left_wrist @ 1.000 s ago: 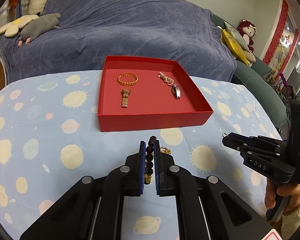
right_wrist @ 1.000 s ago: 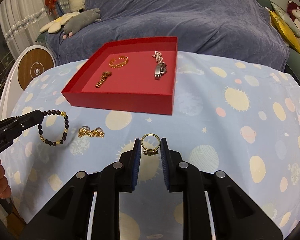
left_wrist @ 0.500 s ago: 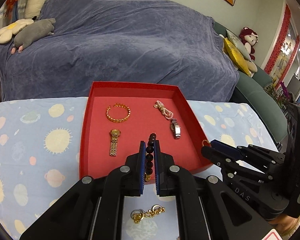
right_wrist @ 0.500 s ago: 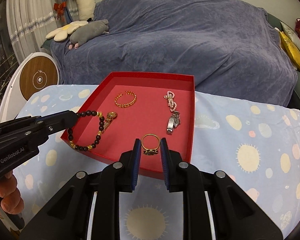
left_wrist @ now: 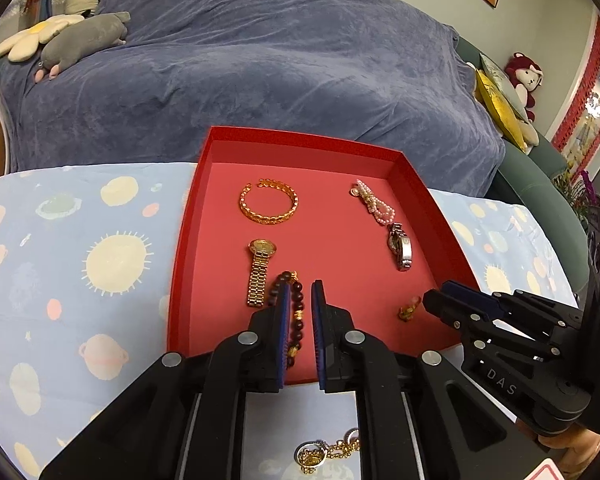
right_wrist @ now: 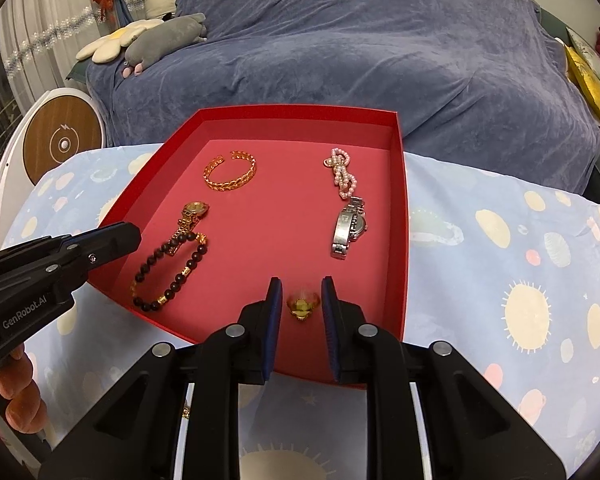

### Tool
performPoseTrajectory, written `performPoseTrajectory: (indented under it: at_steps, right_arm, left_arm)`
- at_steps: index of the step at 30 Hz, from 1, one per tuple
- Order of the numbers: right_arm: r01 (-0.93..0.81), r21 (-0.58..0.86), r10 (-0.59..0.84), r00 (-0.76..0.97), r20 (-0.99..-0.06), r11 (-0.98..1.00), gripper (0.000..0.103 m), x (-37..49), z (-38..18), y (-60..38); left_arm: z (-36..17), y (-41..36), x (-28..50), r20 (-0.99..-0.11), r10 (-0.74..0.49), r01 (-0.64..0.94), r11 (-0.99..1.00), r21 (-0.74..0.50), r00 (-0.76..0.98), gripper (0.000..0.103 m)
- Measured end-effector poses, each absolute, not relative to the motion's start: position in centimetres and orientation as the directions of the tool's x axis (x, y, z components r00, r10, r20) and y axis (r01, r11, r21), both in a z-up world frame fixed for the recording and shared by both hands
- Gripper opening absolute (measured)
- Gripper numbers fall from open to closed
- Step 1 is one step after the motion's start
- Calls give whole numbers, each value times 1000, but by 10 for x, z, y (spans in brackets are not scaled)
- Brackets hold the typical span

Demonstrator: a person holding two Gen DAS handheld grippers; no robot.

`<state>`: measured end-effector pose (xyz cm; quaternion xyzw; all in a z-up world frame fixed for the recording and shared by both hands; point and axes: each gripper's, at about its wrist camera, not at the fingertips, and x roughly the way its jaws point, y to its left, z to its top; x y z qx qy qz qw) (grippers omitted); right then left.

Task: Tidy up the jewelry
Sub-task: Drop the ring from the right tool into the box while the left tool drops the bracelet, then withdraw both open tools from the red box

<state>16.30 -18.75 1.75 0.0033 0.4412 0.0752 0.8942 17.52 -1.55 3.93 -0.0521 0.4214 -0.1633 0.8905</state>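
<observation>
A red tray (left_wrist: 420,184) (right_wrist: 404,208) holds a gold bangle (left_wrist: 269,205) (right_wrist: 230,176), a gold watch (left_wrist: 259,272) (right_wrist: 190,216), a pearl piece (left_wrist: 374,202) (right_wrist: 342,178) and a silver watch (left_wrist: 400,246) (right_wrist: 348,228). My left gripper (left_wrist: 299,292) (right_wrist: 134,236) is open over the tray's near left; the dark bead bracelet (left_wrist: 292,316) (right_wrist: 172,272) lies loose on the tray floor. My right gripper (right_wrist: 299,292) (left_wrist: 432,298) is open; the gold ring (right_wrist: 302,307) (left_wrist: 408,310) is blurred between its fingers, free of them.
A gold chain (left_wrist: 326,454) lies on the planet-print tablecloth (left_wrist: 80,260) under my left gripper. A blue-covered sofa (right_wrist: 360,48) with plush toys (right_wrist: 156,38) stands behind the table. A round white and wood device (right_wrist: 62,144) stands at the left.
Both grippers moved forward over the tray and opened. The bead bracelet was let go onto the tray floor; the ring has left the right fingers.
</observation>
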Motion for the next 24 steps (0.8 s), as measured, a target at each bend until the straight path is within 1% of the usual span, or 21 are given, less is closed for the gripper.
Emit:
performPoseTrajectory:
  at_steps: [1,2,4,5,6,8,13,16,20,24]
  right_arm:
    - [-127,69,133,606,-785,989,20,162,19,-188]
    - [-125,66,130,613,-780,990,20,162,21,-189]
    - [-119,65,126,632,-765,991,20,159,29,-190]
    - [-115,71,129,643,-755,991,22,156,33,-192]
    - [-112,80,134,652,-746,990,24,153,38,-193]
    - [-105,102,146,674,-724,989,31,144,50,-196]
    - [-121,126,174,695,-698,985,31,110,67,-197]
    - [-125,140,188,689,-700,982,31,89,68,-202]
    - [-109,192,215,664,-716,975,31,69,59,-206]
    - [-133,145,196,653,-732,981,31,48,51,-192]
  left_arm:
    - [41,-13,176,-735,-324,234,946,-227,596,28]
    - [44,-10,175,-731,-319,224,948,-228,604,31]
    - [51,-5,174,-720,-310,212,951,-226,622,31]
    - [56,-3,172,-714,-306,210,952,-223,629,31]
    - [60,0,170,-712,-299,207,954,-215,636,34]
    - [69,5,163,-705,-291,205,957,-207,647,37]
    - [86,25,127,-696,-281,195,960,-201,661,45]
    - [86,38,100,-697,-275,182,961,-207,662,47]
    - [72,48,69,-712,-259,147,965,-216,653,48]
    - [53,53,49,-727,-280,121,957,-264,627,48]
